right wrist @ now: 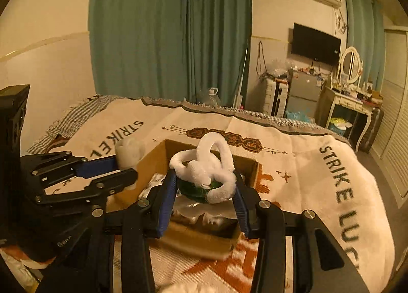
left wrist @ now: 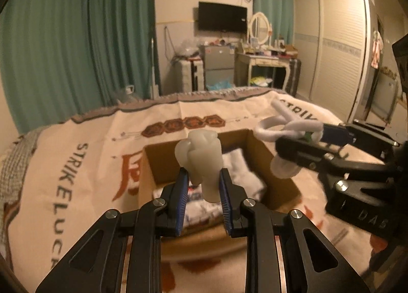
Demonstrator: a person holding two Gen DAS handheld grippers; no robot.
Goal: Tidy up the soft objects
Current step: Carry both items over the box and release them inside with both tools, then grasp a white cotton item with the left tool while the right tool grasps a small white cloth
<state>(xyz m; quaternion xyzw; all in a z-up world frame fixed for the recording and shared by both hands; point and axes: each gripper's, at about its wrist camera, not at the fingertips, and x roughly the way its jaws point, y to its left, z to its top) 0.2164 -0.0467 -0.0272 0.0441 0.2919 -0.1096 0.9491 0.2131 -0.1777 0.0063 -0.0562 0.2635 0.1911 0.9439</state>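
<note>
Two tongs hang above a cardboard box (left wrist: 257,150) that sits on a bed covered by a cream printed blanket (left wrist: 97,140). Left tongs (left wrist: 202,178) are squeezed narrow on a pale, translucent squishy toy (left wrist: 200,157), held upright over the box's near side. Right tongs (right wrist: 205,188) grip a dark green ball wrapped in fluffy white loops (right wrist: 206,165), also over the box. White folded cloth (left wrist: 242,168) lies inside the box. Green curtains (right wrist: 165,30) hang behind the bed.
</note>
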